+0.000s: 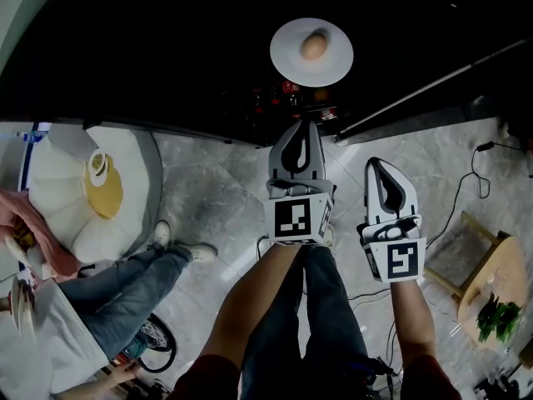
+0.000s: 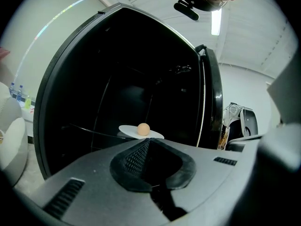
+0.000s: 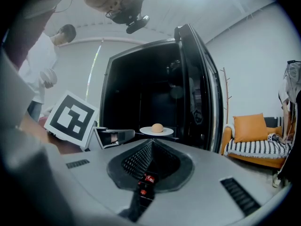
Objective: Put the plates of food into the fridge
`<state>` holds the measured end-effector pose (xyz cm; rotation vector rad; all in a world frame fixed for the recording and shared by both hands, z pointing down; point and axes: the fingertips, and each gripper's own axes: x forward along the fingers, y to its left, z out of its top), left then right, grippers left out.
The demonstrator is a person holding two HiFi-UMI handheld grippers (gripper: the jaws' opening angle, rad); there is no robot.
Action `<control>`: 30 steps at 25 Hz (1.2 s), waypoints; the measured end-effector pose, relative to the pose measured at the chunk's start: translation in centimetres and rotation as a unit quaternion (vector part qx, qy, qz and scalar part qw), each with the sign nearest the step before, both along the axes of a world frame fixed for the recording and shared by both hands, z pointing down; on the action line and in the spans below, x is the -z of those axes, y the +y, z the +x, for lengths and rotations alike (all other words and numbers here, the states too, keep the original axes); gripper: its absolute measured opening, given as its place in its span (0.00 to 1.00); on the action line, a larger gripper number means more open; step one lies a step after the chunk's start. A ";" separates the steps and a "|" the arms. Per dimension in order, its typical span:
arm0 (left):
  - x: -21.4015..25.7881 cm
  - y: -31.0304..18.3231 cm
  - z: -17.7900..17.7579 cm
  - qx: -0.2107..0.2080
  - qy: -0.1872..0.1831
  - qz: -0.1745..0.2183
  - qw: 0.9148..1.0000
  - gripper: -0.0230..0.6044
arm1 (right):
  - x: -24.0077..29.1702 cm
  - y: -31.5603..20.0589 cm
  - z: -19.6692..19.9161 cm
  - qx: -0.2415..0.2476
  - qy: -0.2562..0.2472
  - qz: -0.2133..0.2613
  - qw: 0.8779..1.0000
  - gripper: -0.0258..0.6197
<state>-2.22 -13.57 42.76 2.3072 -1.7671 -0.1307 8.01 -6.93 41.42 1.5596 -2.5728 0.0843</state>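
A white plate (image 1: 287,57) sits at 12 o'clock in the head view, resting on a shelf (image 2: 84,128) inside the dark, open fridge (image 1: 166,48). A single pale brown round food (image 1: 314,46), something like a bun or an egg, lies near the plate's middle. The left gripper (image 1: 303,127) points toward the plate from just short of the fridge's front edge, a little apart from the rim. Its own view shows its jaws clenched tip to tip with nothing between them. The right gripper (image 1: 376,165) hangs at about 4 o'clock from the left one, farther from the fridge, over the marble floor (image 1: 216,182). Its jaws are likewise pressed together and empty. The fridge door (image 3: 195,88) stands swung open at 3 o'clock of the plate in the right gripper view. As things lie, this plate looks already delivered, and neither gripper touches it. If it needs shifting, I judge the plate to be stiff, smooth and breakable, likely ceramic and light enough for one gripper. Its glaze would probably be slippery between the pads. The best hold would be on the near rim at 6 o'clock, with one jaw over and one under the lip, keeping the plate level. The food sits loose and is round, so any tilt or jolt could roll it off. The plate also stands close to the front of the shelf, so a careless nudge might tip it out onto the floor.
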 end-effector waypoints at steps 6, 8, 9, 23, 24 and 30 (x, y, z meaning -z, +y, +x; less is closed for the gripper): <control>0.2 -0.3 0.3 -0.003 -0.003 0.002 1.000 0.05 | -0.1 0.2 -0.1 0.004 0.003 -0.007 1.000 0.06; 0.4 -0.6 0.6 -0.004 -0.005 0.003 1.000 0.05 | -0.2 0.2 -0.1 0.005 0.005 -0.011 1.000 0.06; 0.5 -0.8 0.7 -0.005 -0.005 0.004 1.000 0.05 | -0.1 0.1 -0.1 0.002 0.003 -0.006 1.000 0.06; -0.3 -2.7 1.5 -0.001 -0.010 -0.010 1.000 0.05 | -0.4 -0.3 0.5 -0.002 0.001 -0.008 1.000 0.06; -0.3 -2.9 1.6 -0.001 -0.011 -0.010 1.000 0.05 | -0.3 -0.5 0.6 -0.005 0.000 -0.005 1.000 0.06; -0.8 -3.6 1.6 0.000 -0.016 -0.013 1.000 0.05 | -0.5 -0.7 0.7 -0.007 0.001 -0.006 1.000 0.06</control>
